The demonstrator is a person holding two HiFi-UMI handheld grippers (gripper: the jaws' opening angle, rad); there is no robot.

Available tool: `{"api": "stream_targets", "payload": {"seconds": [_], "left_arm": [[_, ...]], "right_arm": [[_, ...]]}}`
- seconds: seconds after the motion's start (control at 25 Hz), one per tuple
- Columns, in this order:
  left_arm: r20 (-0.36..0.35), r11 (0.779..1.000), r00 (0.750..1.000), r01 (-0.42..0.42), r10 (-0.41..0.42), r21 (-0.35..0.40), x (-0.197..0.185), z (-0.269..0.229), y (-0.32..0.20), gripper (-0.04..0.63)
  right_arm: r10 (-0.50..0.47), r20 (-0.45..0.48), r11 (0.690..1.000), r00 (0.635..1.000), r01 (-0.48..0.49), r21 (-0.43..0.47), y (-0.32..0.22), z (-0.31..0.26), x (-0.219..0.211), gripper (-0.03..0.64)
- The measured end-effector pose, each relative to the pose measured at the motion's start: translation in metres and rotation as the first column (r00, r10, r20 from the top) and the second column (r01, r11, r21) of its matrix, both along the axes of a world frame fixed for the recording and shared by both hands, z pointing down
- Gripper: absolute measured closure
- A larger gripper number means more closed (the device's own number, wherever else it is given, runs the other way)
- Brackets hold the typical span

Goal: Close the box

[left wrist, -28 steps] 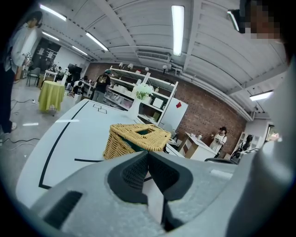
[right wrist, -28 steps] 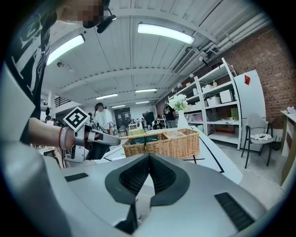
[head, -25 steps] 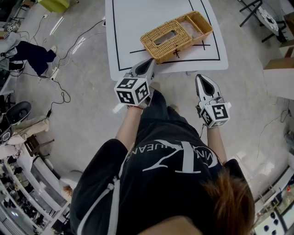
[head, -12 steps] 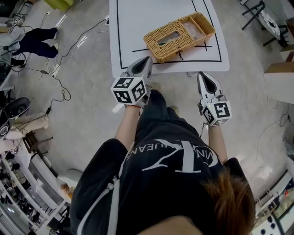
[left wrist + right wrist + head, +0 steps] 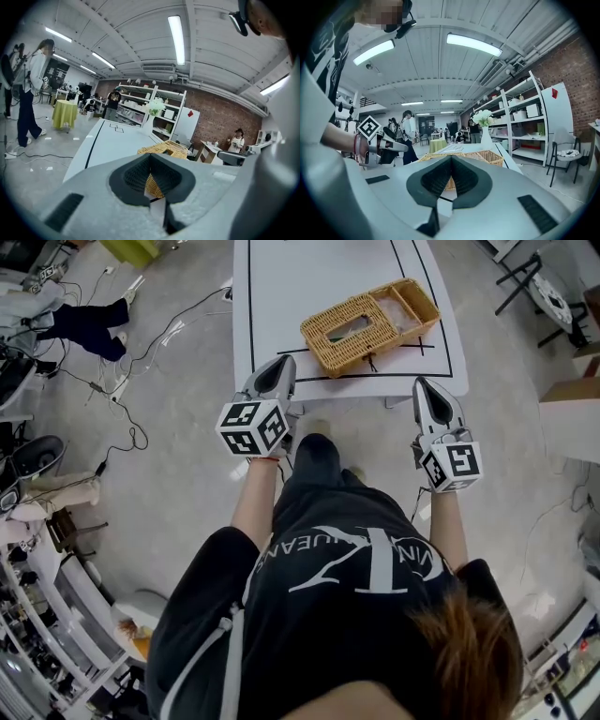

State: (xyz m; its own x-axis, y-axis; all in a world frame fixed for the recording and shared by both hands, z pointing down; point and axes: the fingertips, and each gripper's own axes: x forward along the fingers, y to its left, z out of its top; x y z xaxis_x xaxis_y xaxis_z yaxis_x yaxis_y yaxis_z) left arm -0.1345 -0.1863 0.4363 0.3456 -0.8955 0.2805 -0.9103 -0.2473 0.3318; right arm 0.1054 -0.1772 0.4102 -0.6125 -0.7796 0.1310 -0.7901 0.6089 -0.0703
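Head view: left gripper (image 5: 278,363) and right gripper (image 5: 424,384), both clenched on nothing, hang by the white table's (image 5: 309,277) near edge, apart from the rectangular woven wicker box (image 5: 370,322).

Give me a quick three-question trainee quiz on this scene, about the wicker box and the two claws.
1. True or false: the left claw is gripping the wicker box.
2. Multiple choice: the wicker box rests on A) the floor, B) the white table, C) a shelf.
3. Fill in the blank: the right claw holds nothing and its jaws are ____ (open or shut).

Key: 1 false, because it is shut on nothing, short of the table's near edge. 2 B. 3 shut.
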Motion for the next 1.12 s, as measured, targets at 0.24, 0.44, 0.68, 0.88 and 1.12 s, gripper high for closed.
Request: {"api": "stream_targets", "payload": {"seconds": [0.24, 0.44, 0.68, 0.88, 1.12], "left_arm": [[0.073, 0.996, 0.996, 0.040, -0.046, 0.079, -0.014, -0.021, -0.004, 0.588], [0.125, 0.986, 0.989, 0.063, -0.082, 0.153, -0.024, -0.042, -0.006, 0.588], [0.155, 0.975, 0.982, 0.076, -0.110, 0.207, -0.030, -0.058, -0.007, 0.588], [0.162, 0.962, 0.976, 0.100, -0.144, 0.253, -0.036, -0.072, -0.007, 0.588], [0.177, 0.948, 0.969, 0.114, -0.172, 0.296, -0.048, -0.087, -0.003, 0.588]], "right_arm": [[0.000, 0.011, 0.999, 1.000, -0.001, 0.037, -0.011, -0.013, 0.001, 0.618], [-0.002, 0.014, 0.998, 1.000, 0.001, 0.064, -0.018, -0.025, 0.000, 0.618], [-0.012, 0.019, 0.996, 1.000, 0.010, 0.089, -0.024, -0.036, 0.000, 0.618], [-0.021, 0.022, 0.994, 1.000, 0.019, 0.107, -0.029, -0.043, -0.001, 0.618], [-0.038, 0.027, 0.992, 0.999, 0.034, 0.125, -0.032, -0.052, -0.011, 0.618]]}}
